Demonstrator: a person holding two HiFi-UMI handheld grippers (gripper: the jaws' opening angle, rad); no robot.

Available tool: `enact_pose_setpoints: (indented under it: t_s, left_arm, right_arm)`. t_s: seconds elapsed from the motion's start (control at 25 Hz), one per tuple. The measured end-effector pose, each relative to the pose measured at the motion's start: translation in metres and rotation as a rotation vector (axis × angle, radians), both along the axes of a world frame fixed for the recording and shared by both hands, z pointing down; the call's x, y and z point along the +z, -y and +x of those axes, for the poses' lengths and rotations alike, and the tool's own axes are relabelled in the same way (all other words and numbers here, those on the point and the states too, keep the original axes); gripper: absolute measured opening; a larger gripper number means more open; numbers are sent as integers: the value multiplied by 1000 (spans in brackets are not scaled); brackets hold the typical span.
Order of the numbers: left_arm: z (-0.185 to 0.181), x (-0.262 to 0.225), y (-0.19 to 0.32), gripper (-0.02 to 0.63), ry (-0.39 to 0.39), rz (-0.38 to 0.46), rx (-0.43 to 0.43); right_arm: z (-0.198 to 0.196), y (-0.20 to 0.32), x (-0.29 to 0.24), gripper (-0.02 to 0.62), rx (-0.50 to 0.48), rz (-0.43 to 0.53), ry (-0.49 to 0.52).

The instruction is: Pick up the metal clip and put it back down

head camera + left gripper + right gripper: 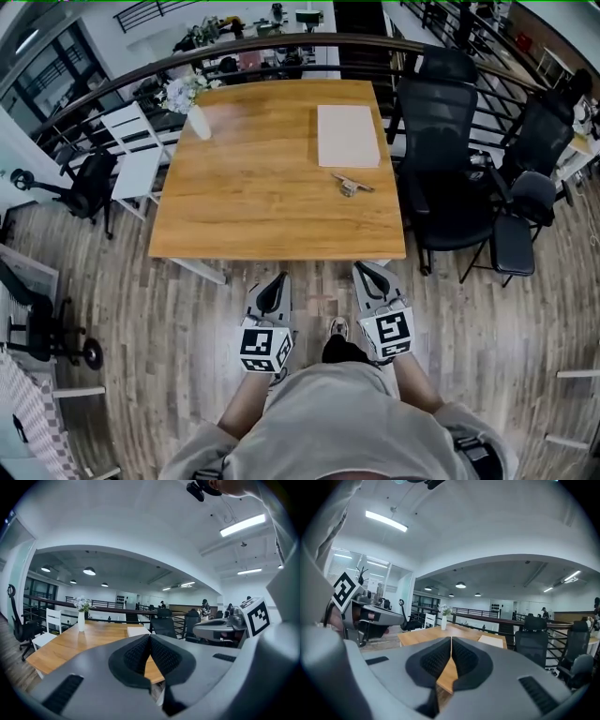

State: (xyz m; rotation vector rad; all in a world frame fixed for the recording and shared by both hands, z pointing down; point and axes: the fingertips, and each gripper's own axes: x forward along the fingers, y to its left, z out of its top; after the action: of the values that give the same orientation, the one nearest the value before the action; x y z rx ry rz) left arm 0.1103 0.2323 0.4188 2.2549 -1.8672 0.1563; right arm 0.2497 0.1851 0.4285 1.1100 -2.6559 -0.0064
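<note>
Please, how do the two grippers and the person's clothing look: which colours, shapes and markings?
The left gripper and the right gripper both have smooth grey shells that taper toward the tip. Their fingers carry black pads with a fine grid texture. Each gripper bears a white cube with black square markers at its rear end. The person wears a light grey top.

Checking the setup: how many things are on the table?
3: a vase at the far left corner, a white sheet far right, the clip just before it. None seem hidden.
</note>
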Motion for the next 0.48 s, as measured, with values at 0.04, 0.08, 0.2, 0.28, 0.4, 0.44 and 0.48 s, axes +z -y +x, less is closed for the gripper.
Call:
enact_pose_setpoints:
  t_s: [0.04, 0.08, 0.2, 0.28, 0.4, 0.44, 0.48]
  left_arm:
    - [1, -1, 14, 23, 4, 1, -1]
    - [2, 0, 28, 23, 7, 0, -4]
    - [2, 9, 62, 23, 11, -17, -28]
    - [1, 17, 75, 23, 7, -32, -53]
    - [0, 31, 91, 23, 3, -62, -78]
    - [0, 36, 96, 23, 5, -74, -81]
    - [1, 40, 99, 23, 10, -87, -80]
  right_arm:
    - [1, 14, 0, 28, -6, -1, -3]
    - [2, 28, 1, 28, -13, -4, -7]
    - [0, 62, 10, 28, -43, -27, -28]
    - [1, 77, 20, 28, -59, -46, -46]
    - [6, 96, 32, 28, -66, -63, -60]
    - [7, 101, 36, 28, -65, -67, -65]
    - [6, 106, 39, 28, -65, -72, -68]
